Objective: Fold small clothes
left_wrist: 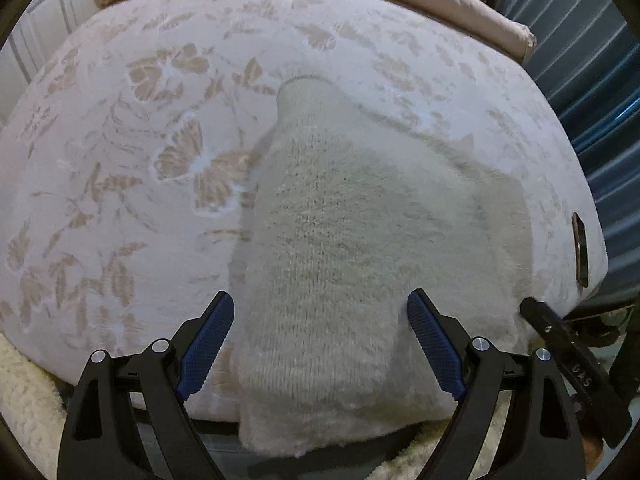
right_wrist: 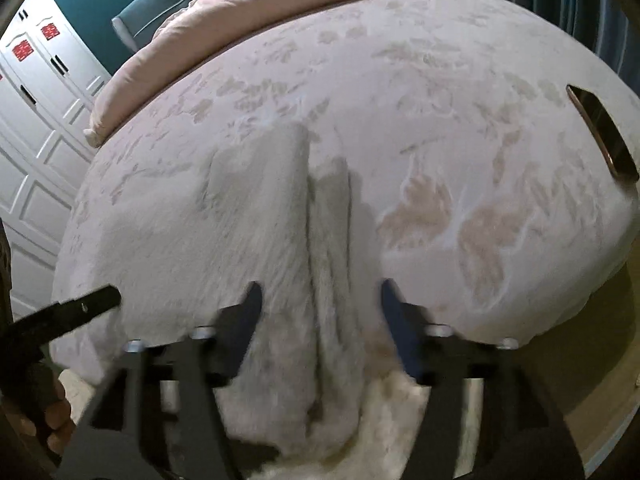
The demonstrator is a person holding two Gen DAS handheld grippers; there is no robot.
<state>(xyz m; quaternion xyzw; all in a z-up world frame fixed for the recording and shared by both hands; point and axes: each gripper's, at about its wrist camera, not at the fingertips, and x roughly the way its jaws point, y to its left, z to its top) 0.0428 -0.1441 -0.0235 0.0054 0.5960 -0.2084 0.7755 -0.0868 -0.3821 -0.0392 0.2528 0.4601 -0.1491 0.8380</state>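
I count two tongs and one sweater. My left tong (left_wrist: pixel 320 344) stands wide open, its two blue pads (left_wrist: pixel 208 346) either side of the sweater's (left_wrist: pixel 352 240) near part but not pressing it; the knit hangs over the near edge of the bed (left_wrist: pixel 120 200) between them. My right tong (right_wrist: pixel 320 320) is blurred, but its fingers stand apart too, with the sweater's (right_wrist: pixel 240 240) folded edge running down between them; I see no pad pinching cloth. In the left view the other tong's finger (left_wrist: pixel 572 352) pokes in at the right, and I can read letters like "DAS" on it. In the right view the left tong's tip (right_wrist: pixel 80 304) comes in from the left, with a hand (right_wrist: pixel 56 412) on its grip at the lower left.

The sweater lies on the flowered cover, one sleeve (left_wrist: pixel 308 96) laid up toward the far side. One phone (right_wrist: pixel 604 136) lies near the bed's right edge, well apart from the sweater. Farther on, one rolled pink quilt (right_wrist: pixel 192 36) runs along the far side. Beyond it at left stands a white wardrobe (right_wrist: pixel 48 92) with red stickers (right_wrist: pixel 50 32) I cannot read.
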